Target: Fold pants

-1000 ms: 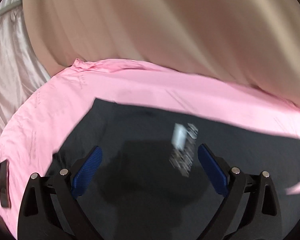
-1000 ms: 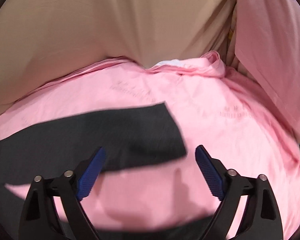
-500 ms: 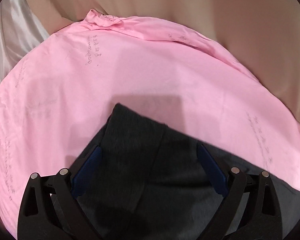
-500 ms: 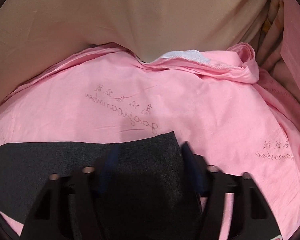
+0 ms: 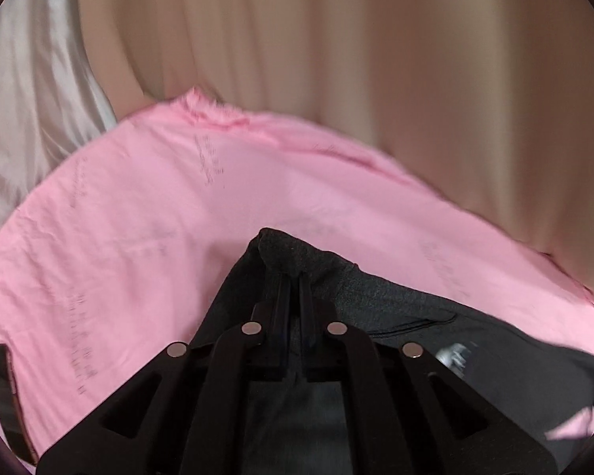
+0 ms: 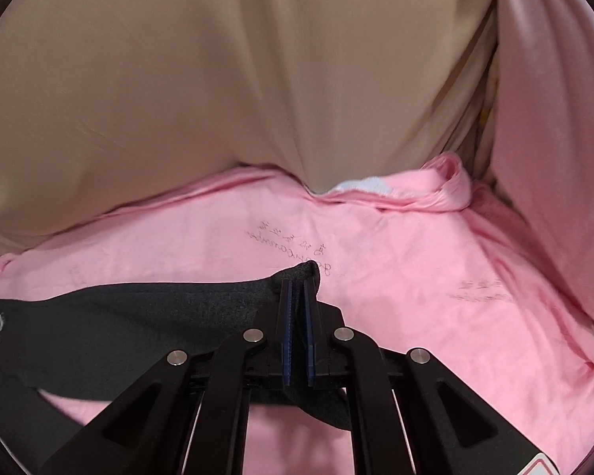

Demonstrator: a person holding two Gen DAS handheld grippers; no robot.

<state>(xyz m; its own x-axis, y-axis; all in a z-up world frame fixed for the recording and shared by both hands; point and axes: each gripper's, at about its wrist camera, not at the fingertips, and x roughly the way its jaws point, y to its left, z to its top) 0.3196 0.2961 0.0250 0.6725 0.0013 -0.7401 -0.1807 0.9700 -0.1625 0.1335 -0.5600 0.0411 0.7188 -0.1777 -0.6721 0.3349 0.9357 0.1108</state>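
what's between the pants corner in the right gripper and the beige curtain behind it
Only bare pink sheet, printed with faint script; the right wrist view shows it running from the pants to the curtain.

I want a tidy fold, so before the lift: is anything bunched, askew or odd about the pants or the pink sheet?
Nothing is damaged or spilled. The left gripper and right gripper are each shut on a corner of the dark pants, which peak there. The pink sheet is rumpled at its far edge.
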